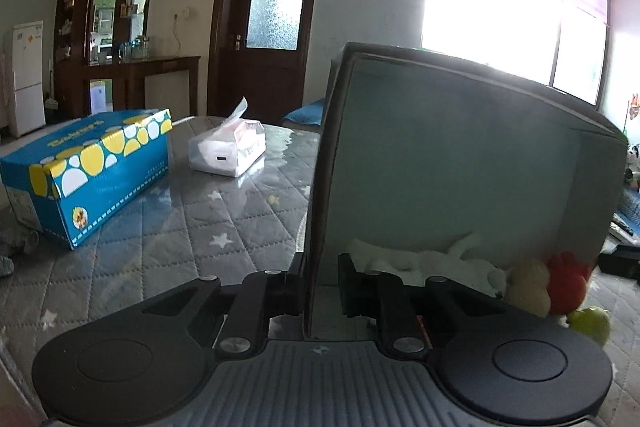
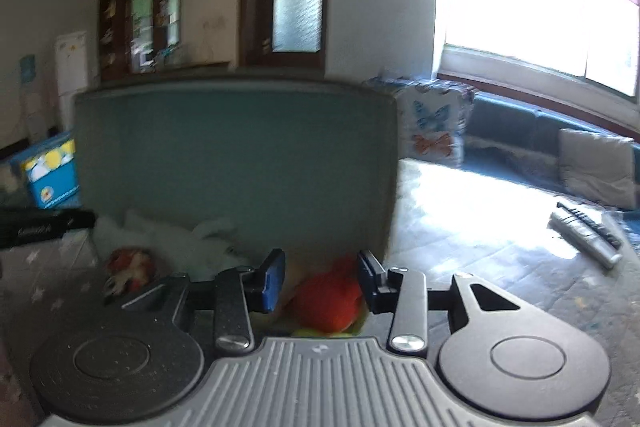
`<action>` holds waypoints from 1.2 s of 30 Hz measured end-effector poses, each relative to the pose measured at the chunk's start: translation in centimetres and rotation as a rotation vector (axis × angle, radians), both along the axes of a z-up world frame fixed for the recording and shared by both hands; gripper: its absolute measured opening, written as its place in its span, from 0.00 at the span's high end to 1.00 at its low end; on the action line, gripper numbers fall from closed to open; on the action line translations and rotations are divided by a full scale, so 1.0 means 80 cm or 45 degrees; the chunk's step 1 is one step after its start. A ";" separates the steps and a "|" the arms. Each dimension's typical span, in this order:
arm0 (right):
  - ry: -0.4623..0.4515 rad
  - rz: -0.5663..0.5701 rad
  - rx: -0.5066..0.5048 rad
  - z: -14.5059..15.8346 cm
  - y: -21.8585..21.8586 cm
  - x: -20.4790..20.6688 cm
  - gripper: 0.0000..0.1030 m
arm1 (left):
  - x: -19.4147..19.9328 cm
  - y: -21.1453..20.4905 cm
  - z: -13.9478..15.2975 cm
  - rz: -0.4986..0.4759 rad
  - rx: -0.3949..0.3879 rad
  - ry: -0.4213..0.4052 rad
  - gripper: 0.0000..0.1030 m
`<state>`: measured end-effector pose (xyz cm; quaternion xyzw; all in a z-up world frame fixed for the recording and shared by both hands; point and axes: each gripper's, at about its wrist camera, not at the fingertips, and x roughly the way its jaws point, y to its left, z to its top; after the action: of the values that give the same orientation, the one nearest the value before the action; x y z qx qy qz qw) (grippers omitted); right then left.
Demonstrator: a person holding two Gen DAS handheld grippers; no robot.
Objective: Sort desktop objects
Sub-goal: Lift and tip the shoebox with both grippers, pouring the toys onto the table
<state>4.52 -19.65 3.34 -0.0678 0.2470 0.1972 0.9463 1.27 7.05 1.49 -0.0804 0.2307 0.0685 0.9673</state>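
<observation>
Left gripper [image 1: 320, 287]: our jaws straddle the side wall of the grey-green open cardboard box [image 1: 452, 163], which runs up between them. We can't tell whether the pads are actually pressing it; a gap shows on the right-hand side.

Right gripper [image 2: 320, 281]: jaws wide apart, holding nothing. The red-orange plush toy [image 2: 330, 301] sits between and just below our fingertips, at the box's open front, with something yellow-green under it.

Risks, as we judge them:
- The box stands on its side on a soft quilted grey star-print mat [image 1: 168, 227]. If the left grip is loose, pushing toys in could slide or tip it.
- The red toy is soft and round; closing off-centre could squeeze it out sideways.
- The right view is blurred, so depth to the toy is uncertain.

Around us:
- Crumpled white soft item [image 1: 420, 261] inside the box, ahead of the left tips.
- Cream round plush [image 1: 526, 287] beside the red toy.
- Small red-and-white toy [image 2: 130, 267] left of the right gripper.
- Blue carton with yellow and white dots [image 1: 92, 167] and white tissue pack [image 1: 228, 149] far left, well clear.
- Grey remote [image 2: 586, 233] far right.

The crowded box mouth is the main obstruction.
</observation>
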 end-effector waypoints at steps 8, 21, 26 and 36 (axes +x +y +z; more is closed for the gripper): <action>0.100 0.267 -0.061 -0.015 0.055 0.028 0.62 | -0.006 -0.009 0.003 -0.086 -0.075 -0.001 0.81; 0.272 0.516 -0.170 -0.033 0.108 0.102 0.47 | 0.010 0.007 -0.002 -0.186 -0.180 -0.002 0.80; 0.256 0.519 -0.232 -0.036 0.105 0.089 0.57 | 0.014 0.010 -0.009 -0.184 -0.200 0.023 0.80; 0.265 0.560 -0.239 -0.026 0.071 0.022 0.62 | 0.011 0.005 -0.009 -0.215 -0.218 0.030 0.80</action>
<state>6.28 -14.01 1.26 -0.1868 0.3395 0.3804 0.8397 2.19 7.45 0.78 -0.1421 0.2530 -0.0323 0.9564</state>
